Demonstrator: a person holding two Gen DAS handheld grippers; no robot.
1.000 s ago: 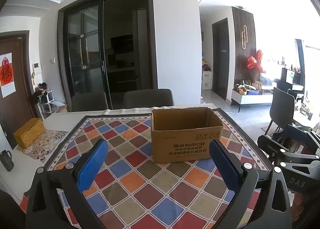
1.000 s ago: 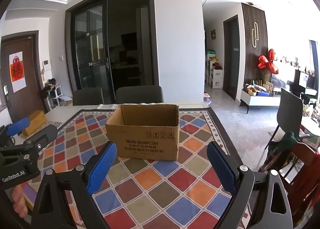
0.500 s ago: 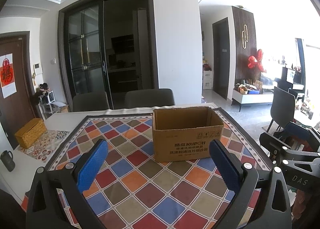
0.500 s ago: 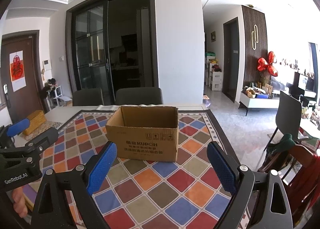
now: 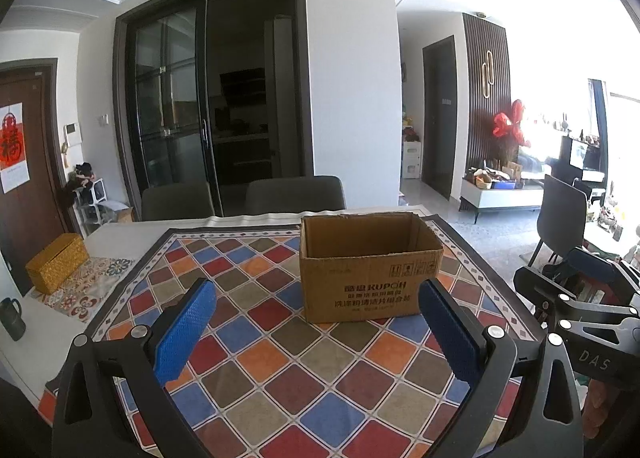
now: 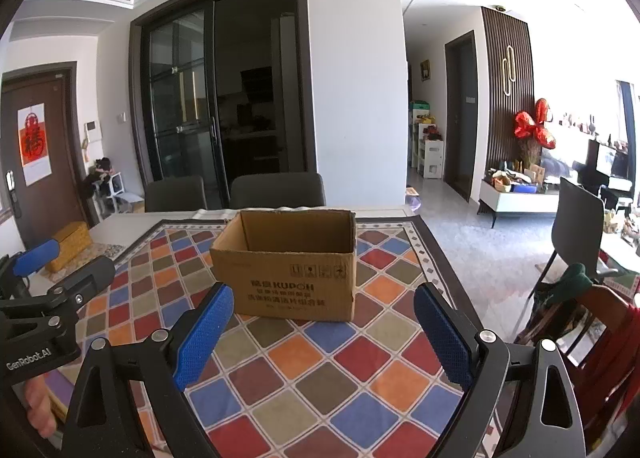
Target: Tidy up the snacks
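An open brown cardboard box [image 5: 370,270] stands upright on the checkered tablecloth [image 5: 280,370]; it also shows in the right wrist view [image 6: 292,270]. Its inside bottom is hidden from both views. No snacks are visible. My left gripper [image 5: 318,332] is open and empty, held above the cloth in front of the box. My right gripper [image 6: 324,332] is open and empty, also in front of the box. The right gripper's body shows at the right edge of the left wrist view [image 5: 576,314]; the left gripper's body shows at the left of the right wrist view [image 6: 44,302].
A yellow woven box [image 5: 56,268] and a dark mug [image 5: 12,318] sit at the table's left side. Two grey chairs [image 5: 294,194] stand behind the table. A dark chair [image 6: 576,226] and a wooden chair with clothes [image 6: 580,310] stand to the right.
Both grippers have drifted slightly; the box sits a little higher in both views. Both stay open.
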